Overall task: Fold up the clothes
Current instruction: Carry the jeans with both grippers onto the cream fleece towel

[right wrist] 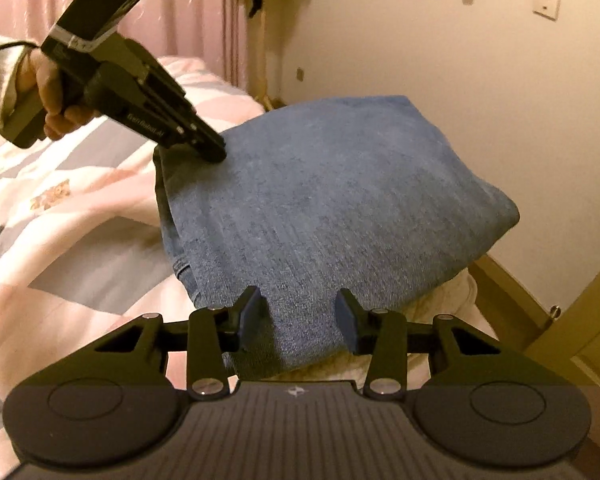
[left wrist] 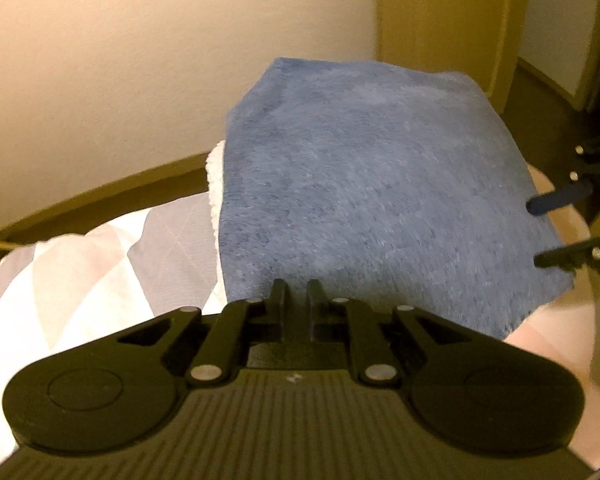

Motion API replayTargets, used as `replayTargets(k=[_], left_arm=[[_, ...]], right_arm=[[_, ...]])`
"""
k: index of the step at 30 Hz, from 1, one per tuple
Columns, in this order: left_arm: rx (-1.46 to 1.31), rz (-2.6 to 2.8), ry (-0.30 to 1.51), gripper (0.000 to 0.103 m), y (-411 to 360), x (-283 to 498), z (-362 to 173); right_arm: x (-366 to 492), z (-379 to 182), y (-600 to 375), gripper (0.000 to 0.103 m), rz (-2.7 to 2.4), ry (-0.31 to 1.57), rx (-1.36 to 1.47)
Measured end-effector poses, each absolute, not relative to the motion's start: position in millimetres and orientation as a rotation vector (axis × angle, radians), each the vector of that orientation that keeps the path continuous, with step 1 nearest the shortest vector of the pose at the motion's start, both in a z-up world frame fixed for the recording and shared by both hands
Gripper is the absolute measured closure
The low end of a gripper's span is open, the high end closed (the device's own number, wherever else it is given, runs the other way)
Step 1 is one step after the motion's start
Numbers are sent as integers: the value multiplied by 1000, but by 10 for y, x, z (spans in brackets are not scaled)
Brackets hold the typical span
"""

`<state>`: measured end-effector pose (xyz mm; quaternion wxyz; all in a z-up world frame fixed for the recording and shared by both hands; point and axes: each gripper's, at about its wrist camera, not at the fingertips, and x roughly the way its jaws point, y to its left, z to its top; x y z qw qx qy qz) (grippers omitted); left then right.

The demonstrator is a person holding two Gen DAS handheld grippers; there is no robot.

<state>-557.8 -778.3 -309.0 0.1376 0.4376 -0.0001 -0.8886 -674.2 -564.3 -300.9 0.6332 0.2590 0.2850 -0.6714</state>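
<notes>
Folded blue denim garment (right wrist: 324,204) lies on patterned bedspread (right wrist: 72,216) beside cream wall (right wrist: 440,52)

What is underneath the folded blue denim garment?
The folded denim garment lies on a patterned quilt; a white fluffy edge peeks out at one side. Whatever lies beneath its middle is covered.

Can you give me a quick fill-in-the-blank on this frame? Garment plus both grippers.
1. The folded garment is made of ____ denim.
2. The garment lies on a patterned bedspread on a ____.
3. The right gripper has its jaws ____, one either side of the garment's near edge.
4. The left gripper has its jaws nearly ____ at the garment's edge.

Missing words: blue; bed; open; shut
</notes>
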Motion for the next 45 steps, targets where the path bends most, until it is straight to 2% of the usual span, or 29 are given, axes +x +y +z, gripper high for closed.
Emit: replayTargets(k=[6,9,14,17,22,29,32,37,40,45], left_arm=[[1080,-2560,105,93,-7995,-5598,-2648],[1032,-2584,105,93,-8087,-5724,-2555],[1075,-2606,96,93,-8207,-6092,-2735],[1151,-2580,140,93,-8283,-6210,-3044],[1133,-2551,196,92,-8318,-6168,-3108],[1041,-2500,174,92,-8088,-5760,-2726],[1032,-2500,218,92,-7858,-5417,-2610],[1123,-2444,250,89,-7580,-5213,-2818],[1123,-2419,274,89,-7563,-5220,-2975],[1102,-2394,296,88,-7564,-5269,-3065]], right_arm=[[-7090,-2694,-5654,61,-1605,579,544],[-7275,-2709,-5811,61,-1648,567,517],[-7577,-3017,-5998,60,-1694,530,600],[-7589,-3209,-6038,58,-1669,524,659],[-7603,-3235,-6089,58,-1661,497,731],[-7267,-2841,-5830,57,-1615,516,636],[-6994,-2787,-5646,57,-1563,516,646],[-6734,-2957,-5566,57,-1513,560,710],[-6658,-3158,-5702,53,-1502,655,735],[-6645,-3216,-5735,51,-1508,688,733]])
